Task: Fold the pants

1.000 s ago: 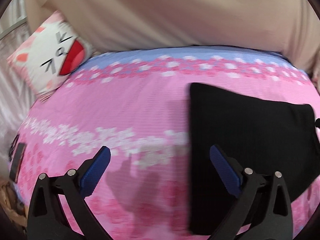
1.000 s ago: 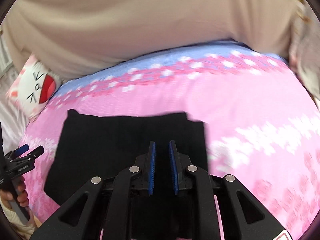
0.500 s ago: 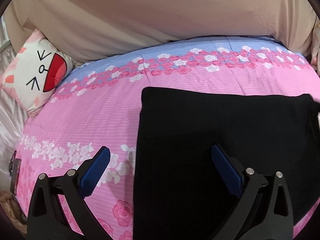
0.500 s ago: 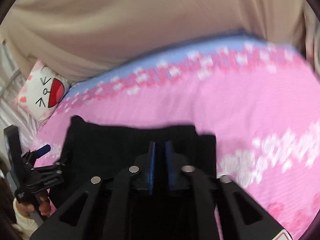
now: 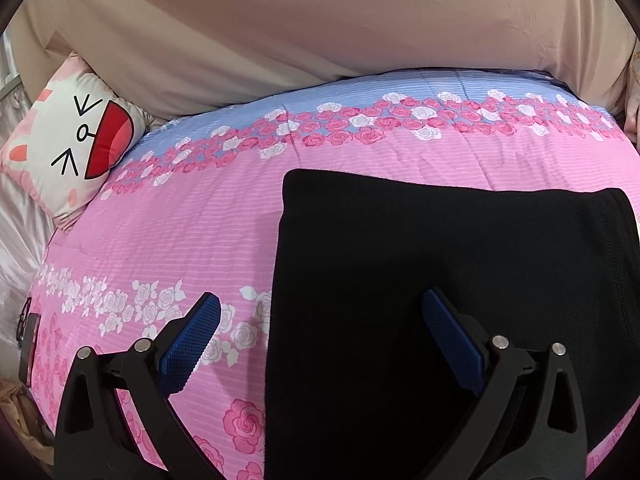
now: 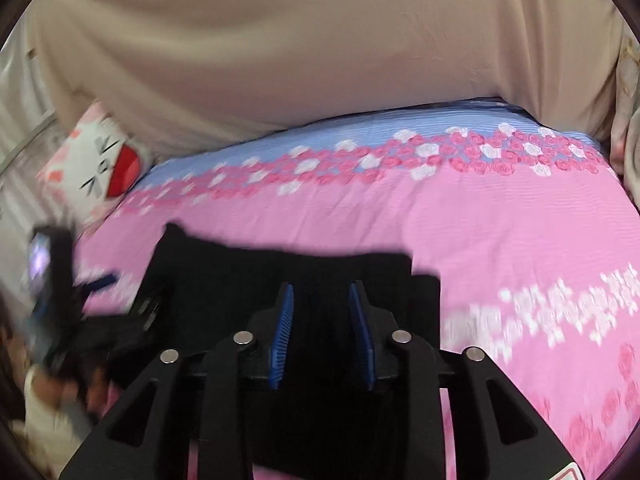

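The black pants (image 5: 460, 264) lie folded into a flat rectangle on the pink floral bedspread (image 5: 200, 224). My left gripper (image 5: 320, 320) is open wide and empty above the pants' left edge, one finger over the bedspread, one over the cloth. In the right wrist view the pants (image 6: 248, 276) lie under my right gripper (image 6: 322, 304), whose blue pads stand apart with nothing between them. The left gripper (image 6: 80, 292) shows blurred at the left edge of that view.
A white cat-face pillow (image 5: 76, 140) leans at the bed's far left corner. A beige padded headboard (image 5: 320, 32) runs along the far side. Pale satin fabric (image 5: 16, 232) hangs at the left edge of the bed.
My right gripper has opened; its pads were nearly together before. My left gripper has shifted right, so the pants now fill more of its view. The pants lie where they were.
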`<state>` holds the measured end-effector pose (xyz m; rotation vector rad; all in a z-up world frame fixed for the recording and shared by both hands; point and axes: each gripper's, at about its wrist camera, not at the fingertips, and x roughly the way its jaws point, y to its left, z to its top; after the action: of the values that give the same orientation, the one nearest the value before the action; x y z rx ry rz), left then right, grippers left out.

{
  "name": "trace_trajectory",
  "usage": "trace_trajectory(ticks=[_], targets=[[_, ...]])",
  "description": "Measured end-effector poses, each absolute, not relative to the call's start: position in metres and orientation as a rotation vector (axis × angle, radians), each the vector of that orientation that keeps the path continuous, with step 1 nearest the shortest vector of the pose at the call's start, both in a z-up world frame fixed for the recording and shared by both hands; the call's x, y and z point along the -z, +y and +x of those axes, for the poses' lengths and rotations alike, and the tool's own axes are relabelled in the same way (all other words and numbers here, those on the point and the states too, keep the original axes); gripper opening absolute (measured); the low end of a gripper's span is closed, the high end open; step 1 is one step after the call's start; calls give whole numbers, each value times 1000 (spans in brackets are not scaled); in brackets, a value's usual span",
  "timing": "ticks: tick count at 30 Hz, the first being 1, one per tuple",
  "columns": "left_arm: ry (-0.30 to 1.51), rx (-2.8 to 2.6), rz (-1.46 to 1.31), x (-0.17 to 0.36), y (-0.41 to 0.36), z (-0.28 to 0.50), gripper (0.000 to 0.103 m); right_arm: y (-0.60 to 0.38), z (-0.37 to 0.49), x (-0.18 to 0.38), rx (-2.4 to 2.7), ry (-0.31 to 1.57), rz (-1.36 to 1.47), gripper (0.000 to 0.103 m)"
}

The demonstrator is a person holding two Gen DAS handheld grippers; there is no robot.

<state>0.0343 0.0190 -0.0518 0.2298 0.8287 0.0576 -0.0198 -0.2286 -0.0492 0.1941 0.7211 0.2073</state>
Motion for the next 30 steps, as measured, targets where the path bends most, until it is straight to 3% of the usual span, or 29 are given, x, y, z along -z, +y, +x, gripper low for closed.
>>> trace_trajectory(ticks=[5, 7, 14, 16, 17, 18, 28, 30], targets=[[821, -66, 239, 53, 17, 34, 98, -225, -54, 81, -187, 824, 143, 28], [822, -66, 236, 54, 17, 34, 98, -232, -54, 94, -123, 826, 124, 43], [827, -62, 212, 46, 23, 26, 98, -241, -56, 91, -140, 826, 189, 45], [825, -15, 162, 37, 36, 13, 98, -250, -63, 86, -137, 813, 221, 52], [831, 20, 128, 33, 44, 6, 98, -259, -66, 84, -129, 810, 251, 64], [839, 53, 95, 31, 52, 0, 98, -267, -66, 84, -116, 812, 275, 67], [1001, 237, -130, 72, 91, -25, 98, -305, -74, 117, -273, 913, 614, 80], [1033, 292, -233, 79, 97, -20, 98, -302, -71, 125, -331, 927, 674, 88]])
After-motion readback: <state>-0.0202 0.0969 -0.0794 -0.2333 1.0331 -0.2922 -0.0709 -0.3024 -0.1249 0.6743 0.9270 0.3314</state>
